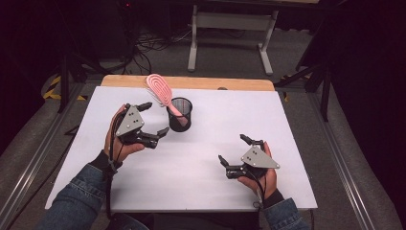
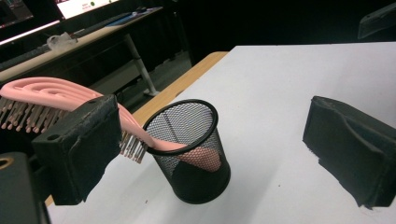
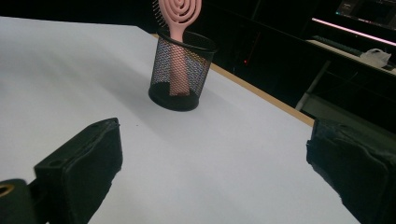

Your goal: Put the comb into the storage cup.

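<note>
The white table (image 1: 201, 167) is lying before us; the pink hairbrush (image 1: 160, 88) is already standing in the mesh cup (image 1: 180, 115), upper centre. Our left gripper (image 1: 155, 120) and right gripper (image 1: 233, 149) are gaping, holding nothing, so we are judging little is left.

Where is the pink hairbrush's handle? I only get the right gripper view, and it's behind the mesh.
Observer: The hairbrush has its handle down inside the black mesh cup; the left gripper view looks into the cup from above, and the handle end rests against the far inner wall near the bottom.
Operator: Is the other tool near the cup?
Observer: Yes. In the high view the left tool sits just beside the cup, open, touching neither cup nor brush.
Operator: Does the brush stand straight?
Observer: No. In the high view it leans, its head past the rim toward the table's far wooden edge.
</note>
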